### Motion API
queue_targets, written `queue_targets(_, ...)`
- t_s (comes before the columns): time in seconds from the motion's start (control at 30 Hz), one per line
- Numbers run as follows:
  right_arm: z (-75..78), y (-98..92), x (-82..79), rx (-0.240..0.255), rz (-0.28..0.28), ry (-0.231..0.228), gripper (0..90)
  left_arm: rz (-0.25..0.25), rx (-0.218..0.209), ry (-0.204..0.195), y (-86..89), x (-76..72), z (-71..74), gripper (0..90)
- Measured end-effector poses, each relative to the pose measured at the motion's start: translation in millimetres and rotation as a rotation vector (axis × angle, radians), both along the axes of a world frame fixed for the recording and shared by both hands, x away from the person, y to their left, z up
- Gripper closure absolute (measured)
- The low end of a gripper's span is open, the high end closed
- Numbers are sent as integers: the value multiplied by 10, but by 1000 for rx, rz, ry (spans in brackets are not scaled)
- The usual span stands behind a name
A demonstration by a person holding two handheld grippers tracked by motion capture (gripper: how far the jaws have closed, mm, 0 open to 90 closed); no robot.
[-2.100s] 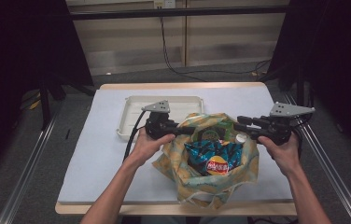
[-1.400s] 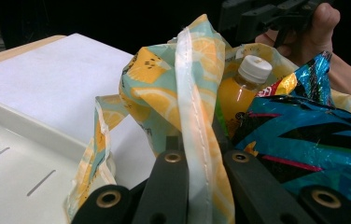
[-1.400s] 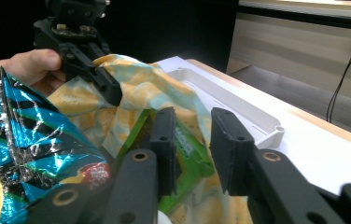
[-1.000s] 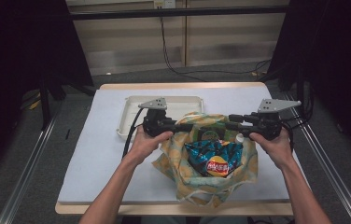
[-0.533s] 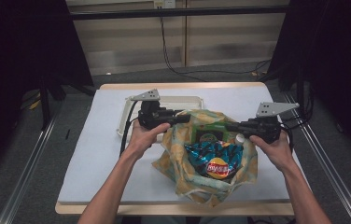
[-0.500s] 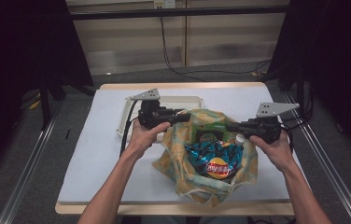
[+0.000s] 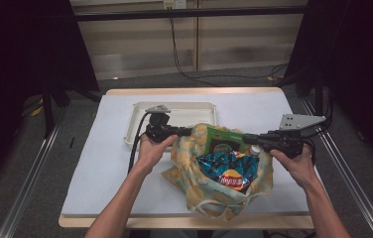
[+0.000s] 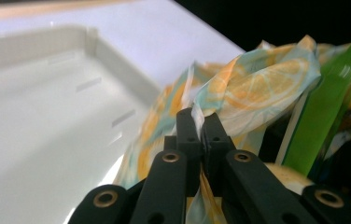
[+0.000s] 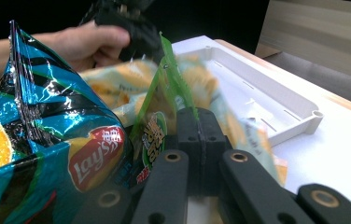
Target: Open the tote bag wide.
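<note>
Left gripper (image 8: 200, 125) pinched on a fold of the lemon-print bag (image 8: 253, 88), jaws pressed together with cloth between them after a brief opening and re-closing on that fold. Seen from above at the bag's (image 7: 194, 186) left rim (image 7: 187, 132), gripped in the left hand (image 7: 150, 151). Right gripper (image 9: 200, 123) clamped tight as well, jaws together on the bag's (image 9: 246, 135) opposite rim, cloth blurred between the pads; from above at the right rim (image 7: 250, 139), carried by the right hand (image 7: 296, 166). Bag standing open between the 2 grippers on the white table cover (image 7: 100, 168), mouth spread sideways. Inside, 1 blue Lay's chip packet (image 7: 226, 171) lying in the middle, 1 green packet (image 7: 224, 141) upright behind it, close to the right jaws (image 9: 164, 93). White tray (image 7: 174, 109) just behind the bag on the table, its near edge touching or nearly touching the cloth (image 8: 47, 93).
</note>
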State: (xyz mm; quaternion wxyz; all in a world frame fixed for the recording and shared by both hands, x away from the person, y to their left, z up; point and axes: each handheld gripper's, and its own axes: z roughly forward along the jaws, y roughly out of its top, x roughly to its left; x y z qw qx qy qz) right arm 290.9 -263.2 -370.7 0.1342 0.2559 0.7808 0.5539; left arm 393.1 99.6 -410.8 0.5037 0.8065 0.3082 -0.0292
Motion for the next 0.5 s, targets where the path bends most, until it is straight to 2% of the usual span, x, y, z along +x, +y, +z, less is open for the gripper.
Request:
queue_targets(0.07, -5, -6, -7, 6, -1, -3, 900, -40, 31, -6, 5, -86, -59, 890)
queue_targets(0.13, -6, -10, -1, 5, -12, -1, 900, -50, 70, -5, 15, -156, -117, 889)
queue_targets(0.2, -11, 0, 2, 7, -23, -3, 898, -65, 64, -3, 45, -208, -202, 889)
queue_targets(0.23, -13, 4, 2, 7, -24, -3, 895, -89, 70, 3, 58, -231, -284, 888)
queue_targets(0.27, -16, 9, 3, 6, -26, -5, 871, -90, 97, 11, 71, -246, -347, 887)
queue_targets(0.3, -15, 12, 5, 5, -34, -6, 836, -89, 103, 18, 76, -259, -395, 886)
queue_targets(0.37, -16, 9, 12, 10, -40, -1, 781, -98, 101, 36, 78, -281, -504, 882)
queue_targets(0.5, -5, -8, -8, 9, -64, 4, 628, -86, 79, 32, 55, -327, -540, 831)
